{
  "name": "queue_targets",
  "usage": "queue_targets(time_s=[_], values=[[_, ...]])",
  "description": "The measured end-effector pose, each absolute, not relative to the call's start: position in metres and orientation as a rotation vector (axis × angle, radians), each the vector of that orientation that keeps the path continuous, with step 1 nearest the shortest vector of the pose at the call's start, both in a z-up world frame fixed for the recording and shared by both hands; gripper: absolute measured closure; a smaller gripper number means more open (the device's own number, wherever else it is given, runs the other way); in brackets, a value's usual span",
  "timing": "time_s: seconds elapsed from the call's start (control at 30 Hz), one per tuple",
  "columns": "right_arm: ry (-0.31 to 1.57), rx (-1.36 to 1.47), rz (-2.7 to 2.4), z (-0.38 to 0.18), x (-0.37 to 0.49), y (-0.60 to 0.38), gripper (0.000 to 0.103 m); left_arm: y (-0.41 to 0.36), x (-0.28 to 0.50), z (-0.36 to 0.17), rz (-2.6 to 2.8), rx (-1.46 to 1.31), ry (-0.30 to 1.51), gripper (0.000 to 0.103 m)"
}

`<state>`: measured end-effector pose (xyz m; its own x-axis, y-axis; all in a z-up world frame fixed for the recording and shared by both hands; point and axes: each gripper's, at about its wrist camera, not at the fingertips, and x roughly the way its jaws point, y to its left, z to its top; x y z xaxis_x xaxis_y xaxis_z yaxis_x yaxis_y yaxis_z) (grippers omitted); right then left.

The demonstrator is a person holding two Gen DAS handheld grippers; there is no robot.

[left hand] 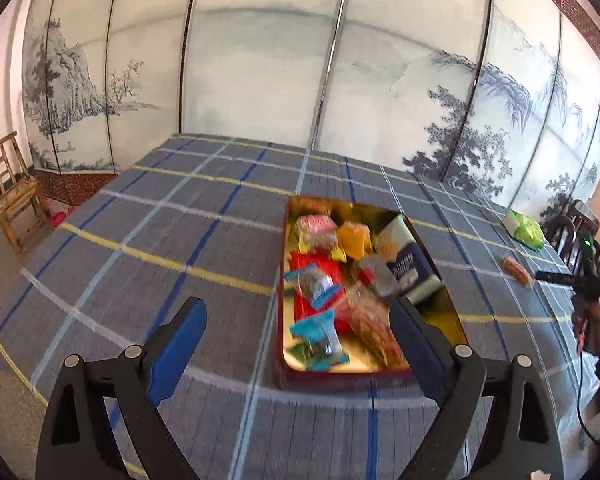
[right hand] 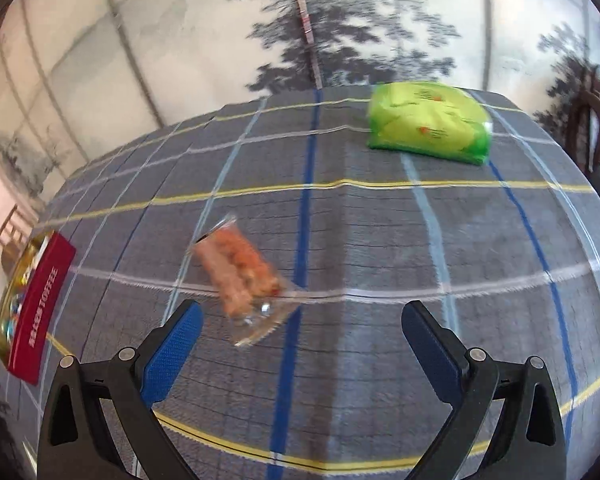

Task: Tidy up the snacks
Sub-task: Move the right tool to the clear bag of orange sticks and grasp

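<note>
On the checked worktop [right hand: 340, 240], the red tin [left hand: 286, 280] already holds many snacks, while the orange packet [right hand: 240, 276] and green bag [right hand: 428, 124] lie outside it. Both the left tool [left hand: 298, 308] and right tool [right hand: 302, 312] gape wide and empty; I judge the next move calls for the right closing on the orange packet. Blur hides the wrapper labels.

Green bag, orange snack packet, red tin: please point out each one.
Green bag [right hand: 430, 128]: right wrist view, front face.
Orange snack packet [right hand: 242, 276]: right wrist view, middle.
Red tin [left hand: 440, 266]: left wrist view, right rim.
</note>
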<state>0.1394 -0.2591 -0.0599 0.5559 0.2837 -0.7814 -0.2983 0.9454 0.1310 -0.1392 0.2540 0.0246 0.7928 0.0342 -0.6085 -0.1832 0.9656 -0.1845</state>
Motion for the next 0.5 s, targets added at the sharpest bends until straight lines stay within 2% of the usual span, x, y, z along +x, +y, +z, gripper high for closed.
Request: queue_targets(time_s=[0.13,0.27,0.37,0.43,0.5], values=[[0.944,-0.278,0.372,-0.07,0.156,-0.213,0.004,0.236,-0.166,0.002,0.072,-0.262,0.681,0.013],[0.977,-0.305,0.426,-0.075,0.174,-0.199,0.006,0.222,-0.177,-0.012,0.036,-0.305,0.712,0.013],[0.994,-0.269,0.443,-0.078,0.181,-0.197,0.019,0.213,-0.178,-0.015,0.014,-0.312,0.722,0.013],[0.976,-0.254,0.415,-0.075,0.18,-0.198,0.034,0.207,-0.179,-0.014,0.001,-0.311,0.722,0.013],[0.972,-0.234,0.398,-0.074,0.179,-0.198,0.06,0.204,-0.18,-0.013,-0.011,-0.317,0.722,0.013]])
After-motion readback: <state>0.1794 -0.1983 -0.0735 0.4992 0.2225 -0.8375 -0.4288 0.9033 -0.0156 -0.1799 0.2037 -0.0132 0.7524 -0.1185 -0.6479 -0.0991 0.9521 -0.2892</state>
